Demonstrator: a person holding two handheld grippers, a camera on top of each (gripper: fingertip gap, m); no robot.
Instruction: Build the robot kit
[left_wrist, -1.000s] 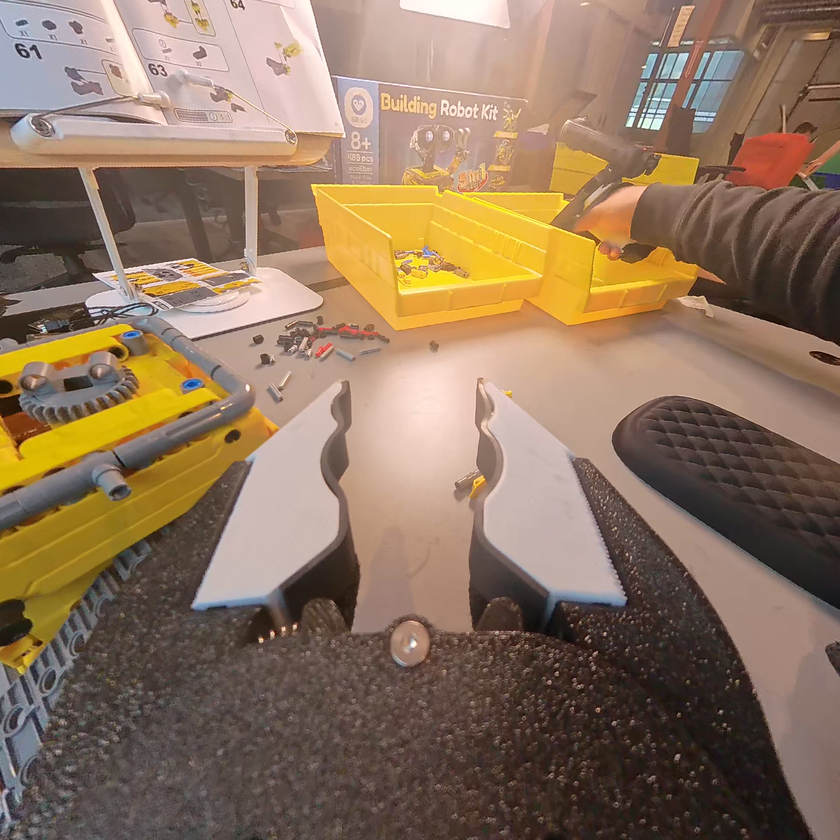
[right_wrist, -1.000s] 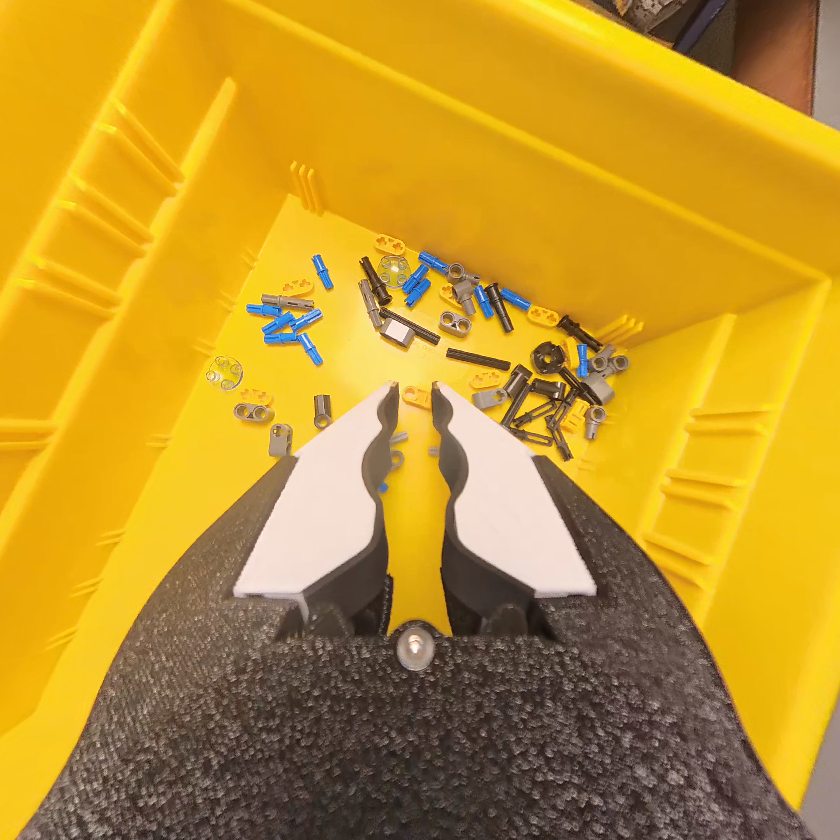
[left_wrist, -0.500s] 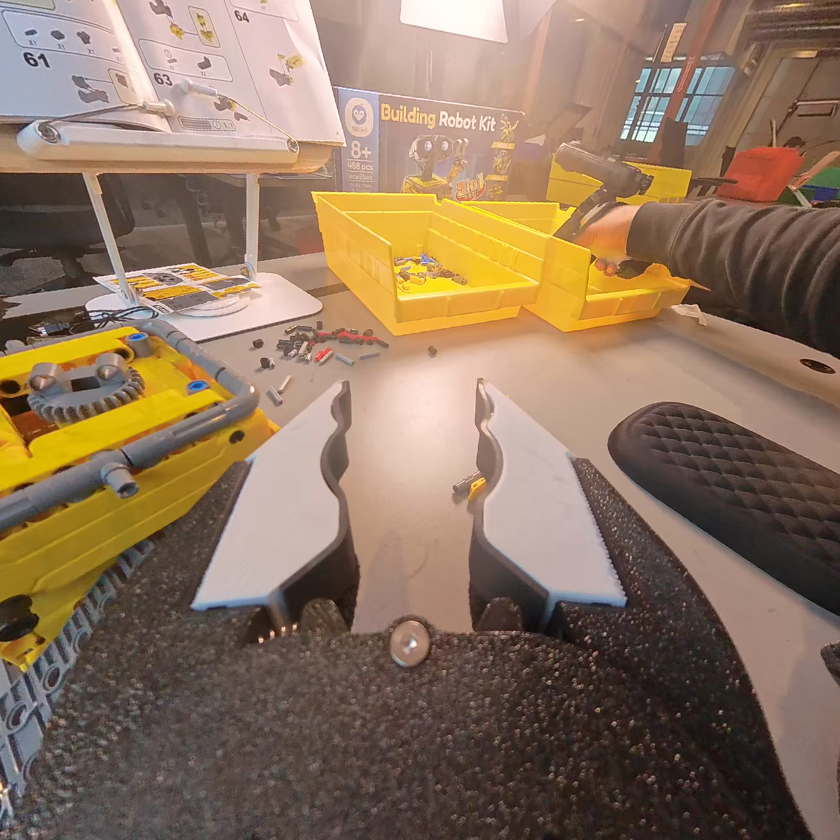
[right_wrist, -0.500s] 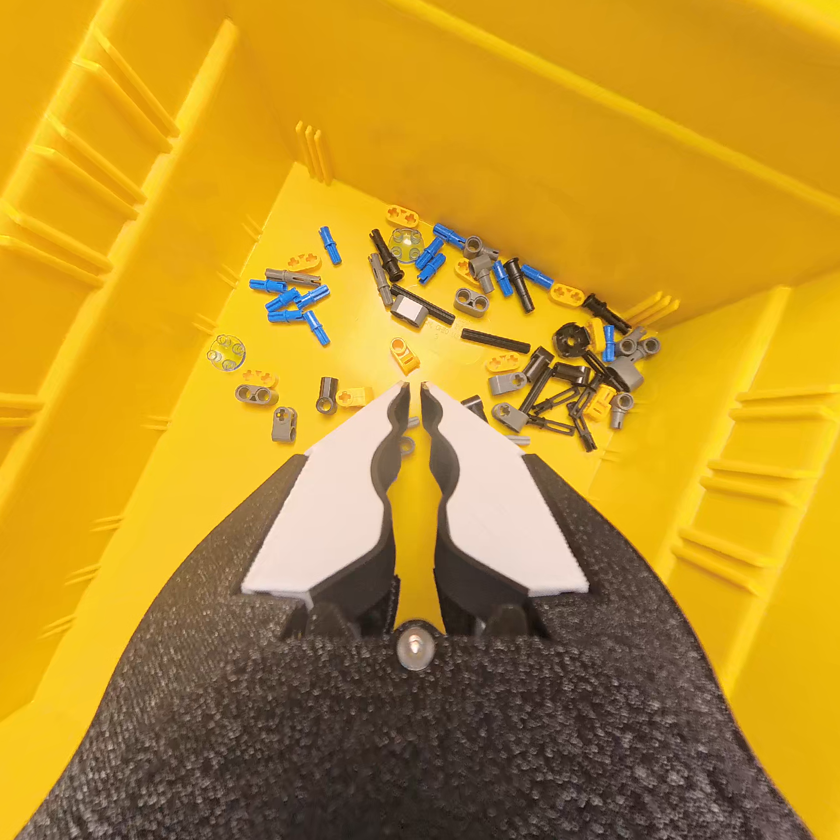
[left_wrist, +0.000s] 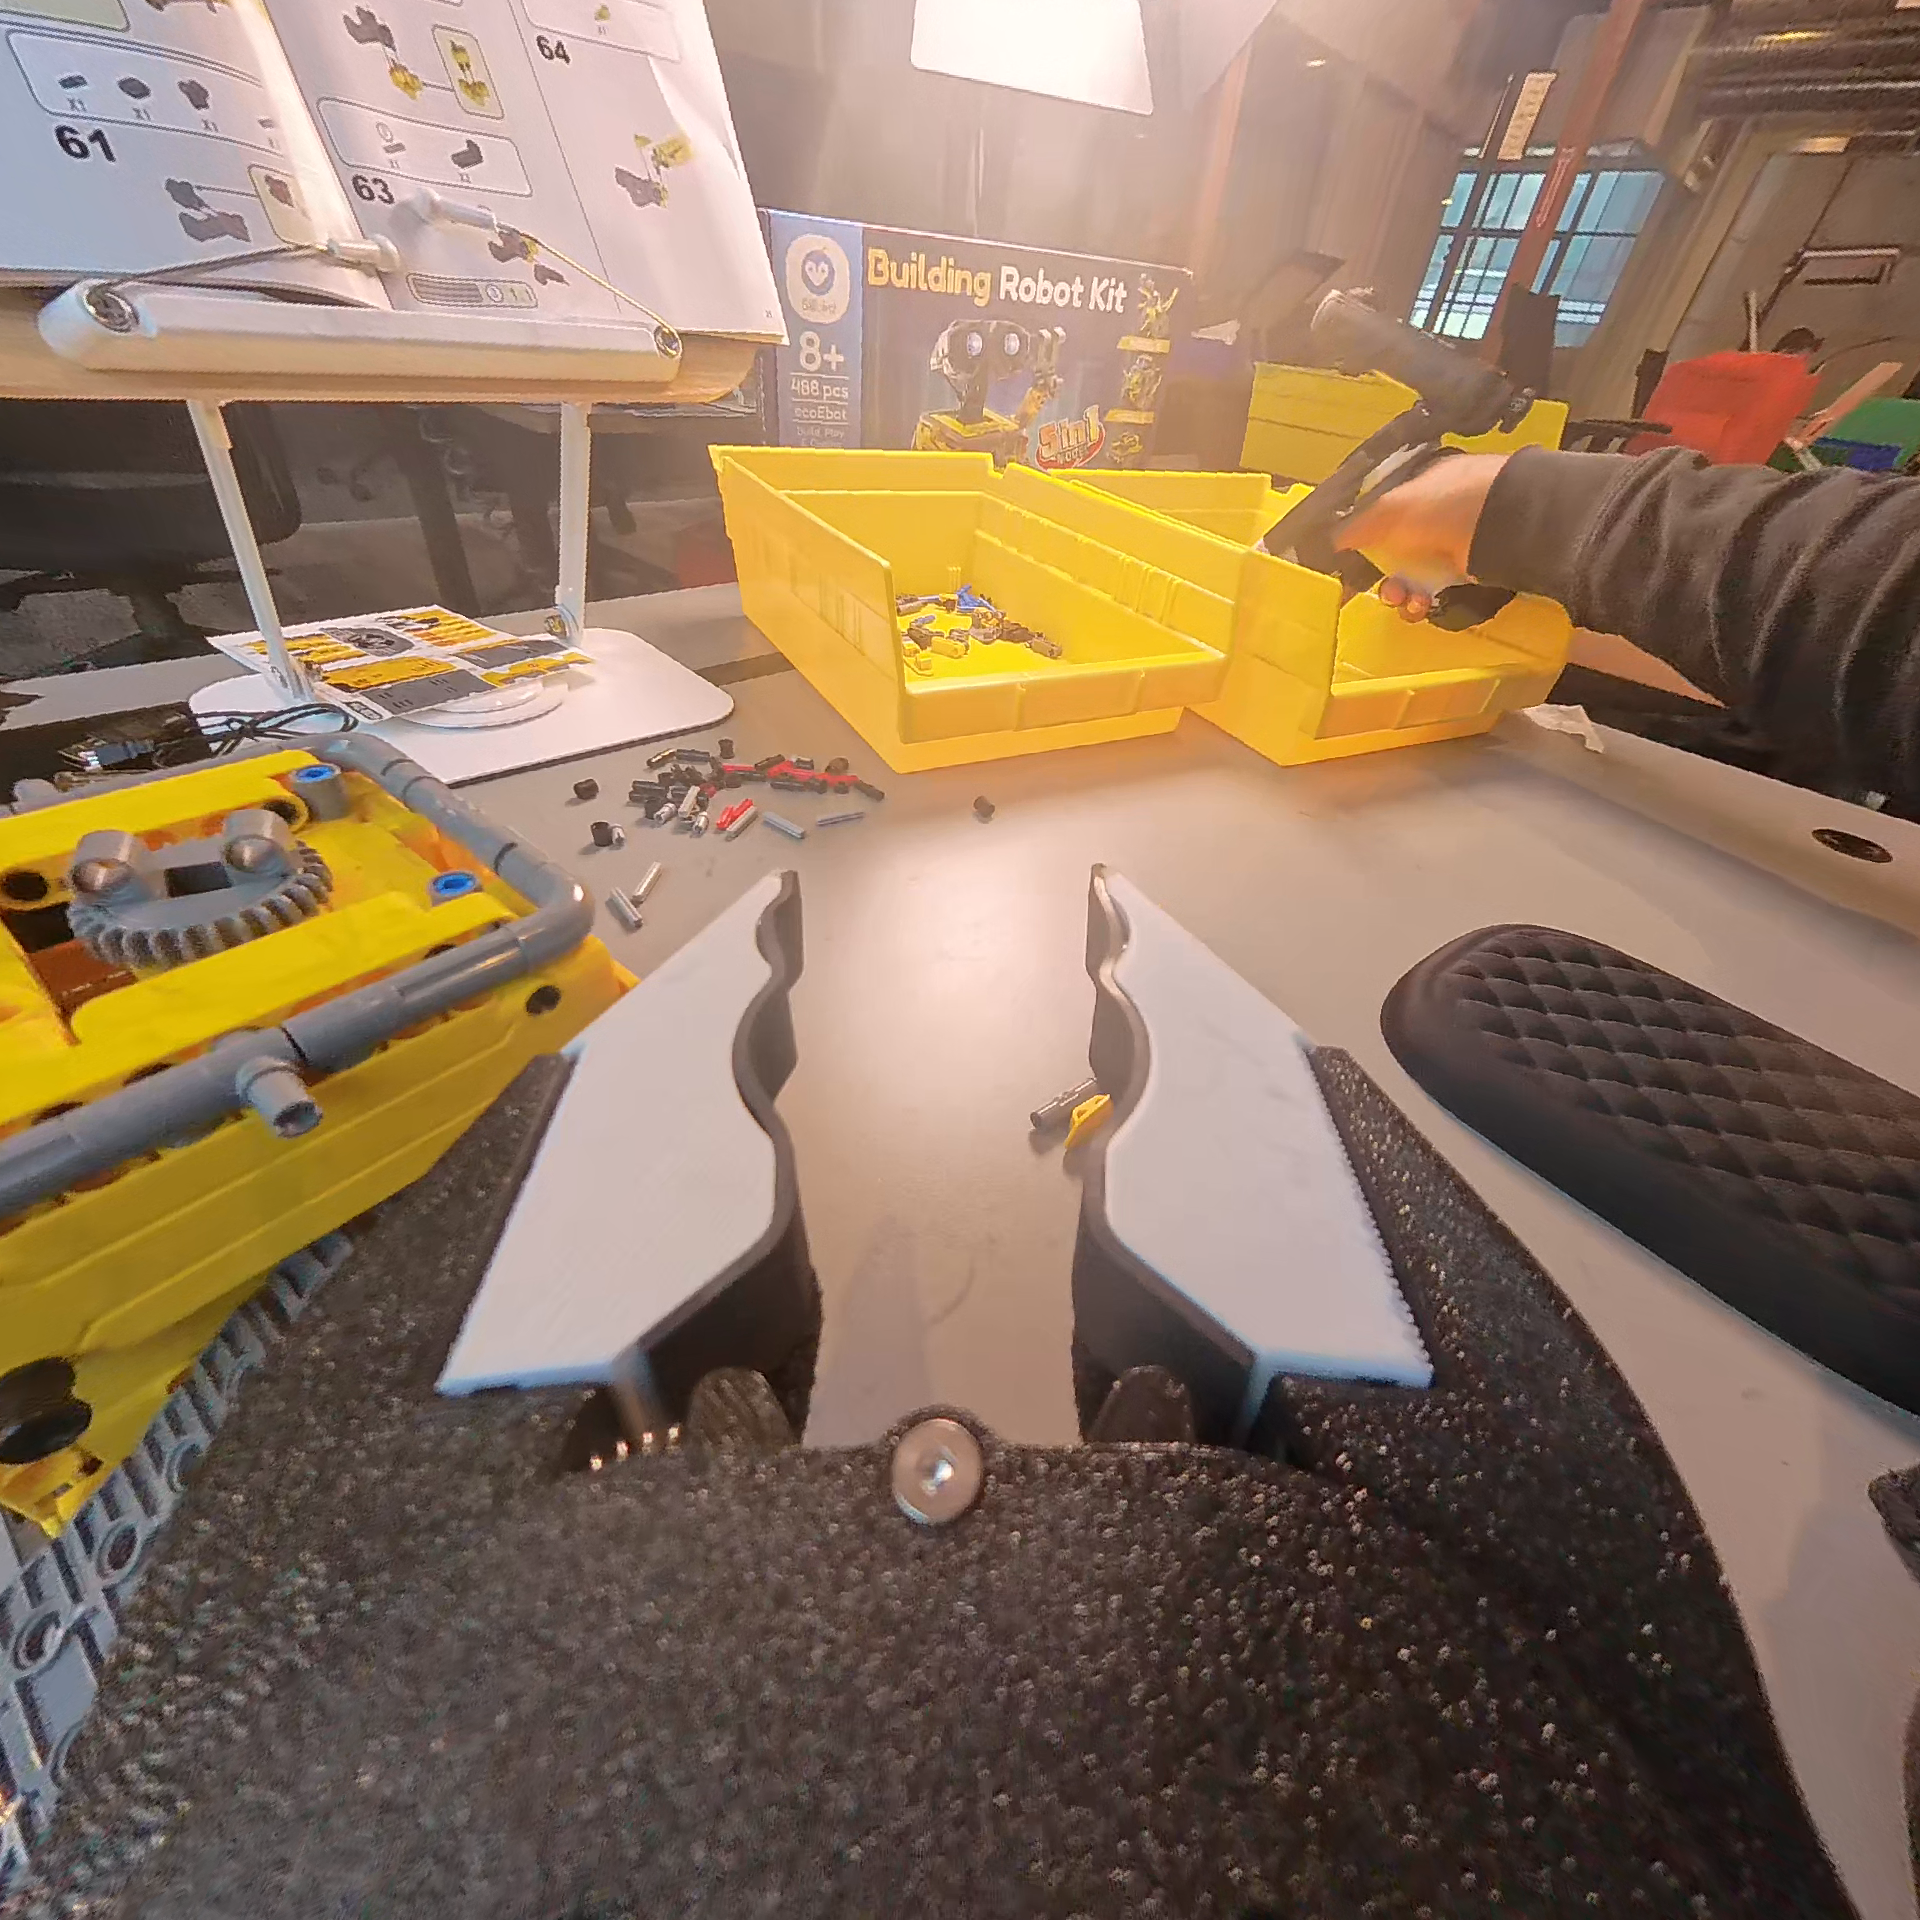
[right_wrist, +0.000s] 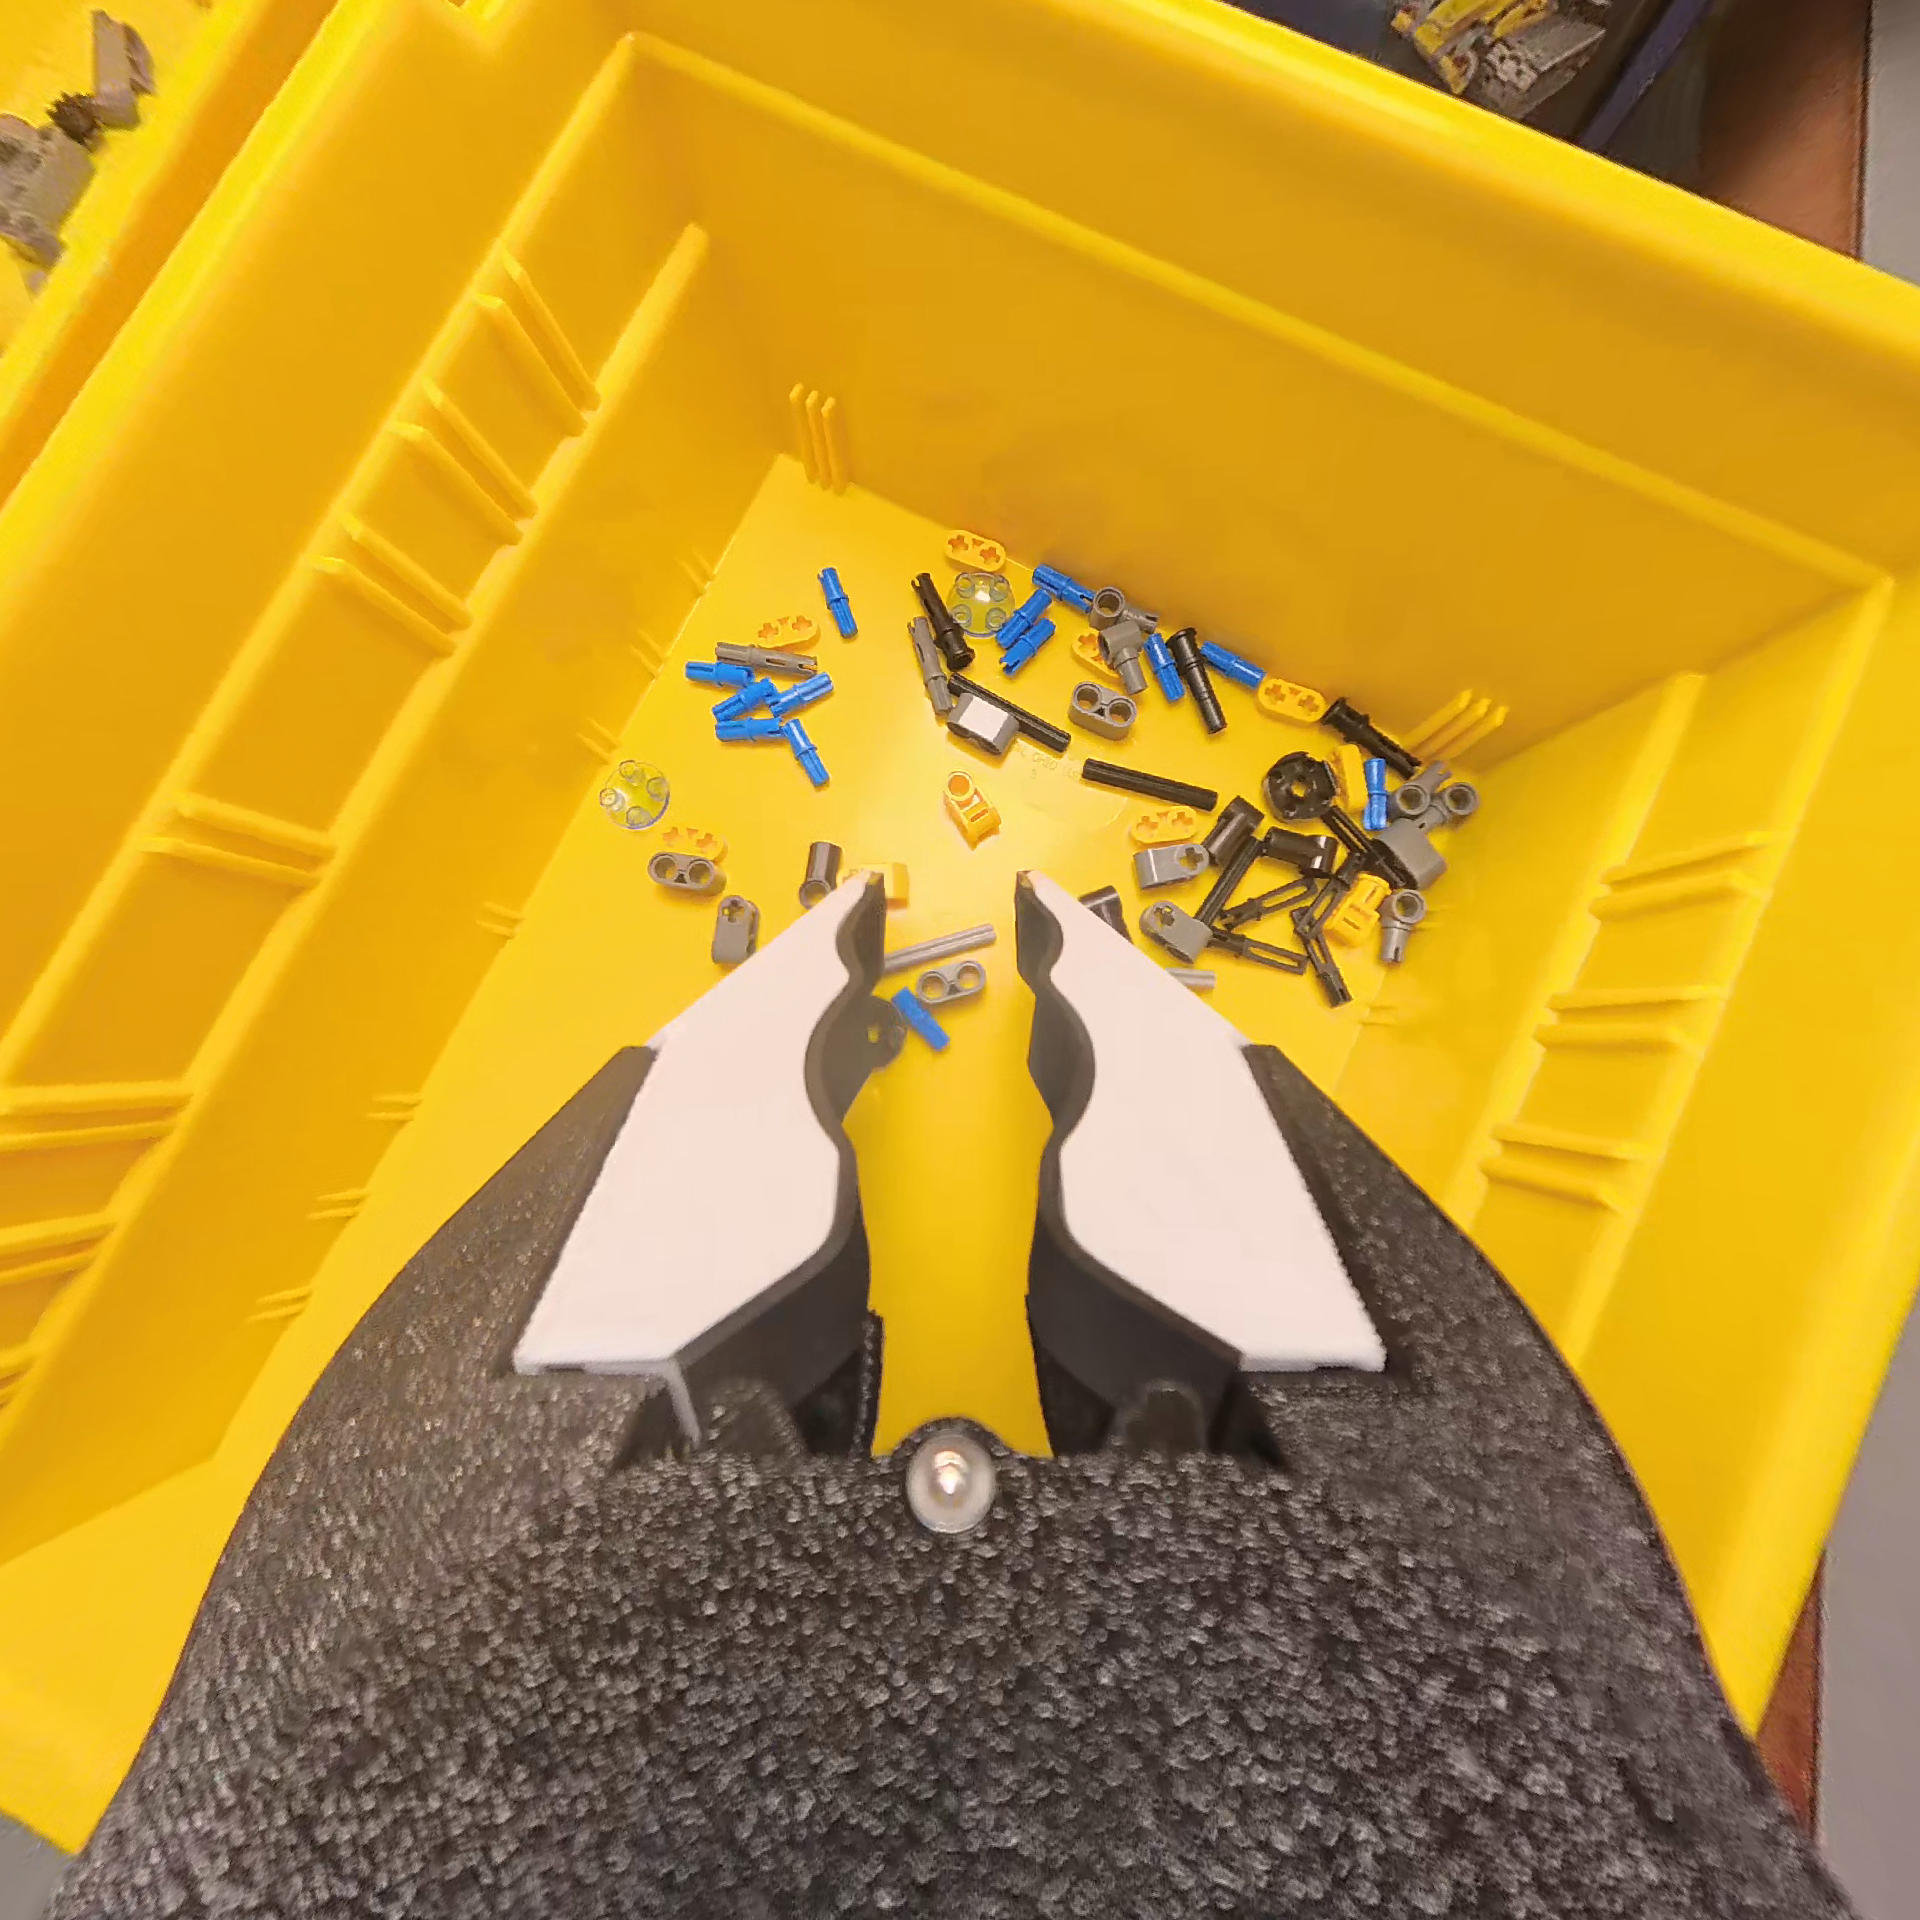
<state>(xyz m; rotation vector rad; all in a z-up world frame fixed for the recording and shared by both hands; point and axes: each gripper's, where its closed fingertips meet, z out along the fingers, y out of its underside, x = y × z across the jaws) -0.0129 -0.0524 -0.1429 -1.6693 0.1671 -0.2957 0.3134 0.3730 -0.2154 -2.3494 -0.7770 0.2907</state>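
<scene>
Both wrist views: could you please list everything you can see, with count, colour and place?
bins: at least three, yellow, side by side at the table's far side
small parts: many, blue, black, grey and yellow, on the floor of the bin under the right gripper
loose pins: a scatter, black, red and grey, on the table before the bins
model: one, yellow and grey with a gear, left of the left gripper
manual: one, white, open on a stand
kit box: one, dark blue, behind the bins
pad: one, black, quilted, at the right
left gripper: fingers apart, empty, low over the table
right gripper: fingers apart, empty, inside the bin
</scene>
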